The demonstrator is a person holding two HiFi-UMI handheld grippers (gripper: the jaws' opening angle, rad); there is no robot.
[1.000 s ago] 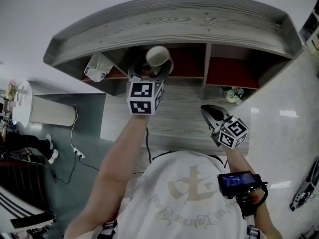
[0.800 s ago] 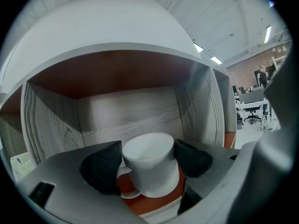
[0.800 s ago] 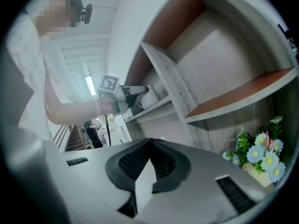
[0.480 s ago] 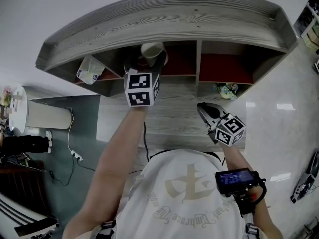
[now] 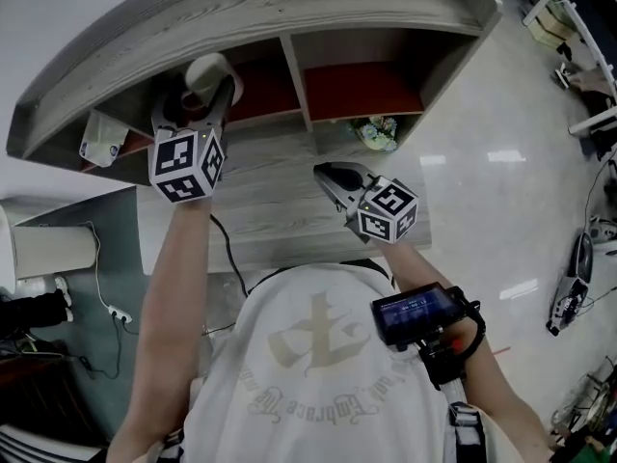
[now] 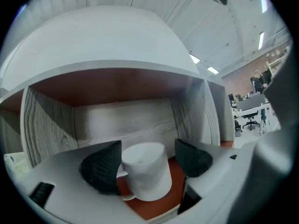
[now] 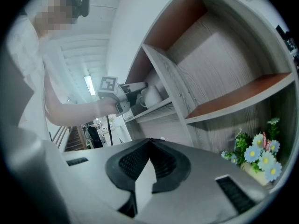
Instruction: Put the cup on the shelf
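Cup [image 6: 145, 176]: standing upright on the shelf's [image 6: 117, 118] red floor.
Left tool [image 6: 148, 146]: straddling the cup, jaws apart, not squeezing it.
Right tool [image 7: 149, 143]: hanging closed, empty.

Here's the cup [image 5: 204, 70] on the floor of the shelf's [image 5: 289, 8] middle compartment, between the left gripper's [image 5: 200, 102] jaws, a packet [image 5: 99, 149] lying in the compartment to its left. Right of the divider [image 5: 294, 66], flowers [image 5: 376, 131] stand on the desk [image 5: 270, 210] beneath the right compartment, with the right gripper [image 5: 333, 174] over the desk just before them.
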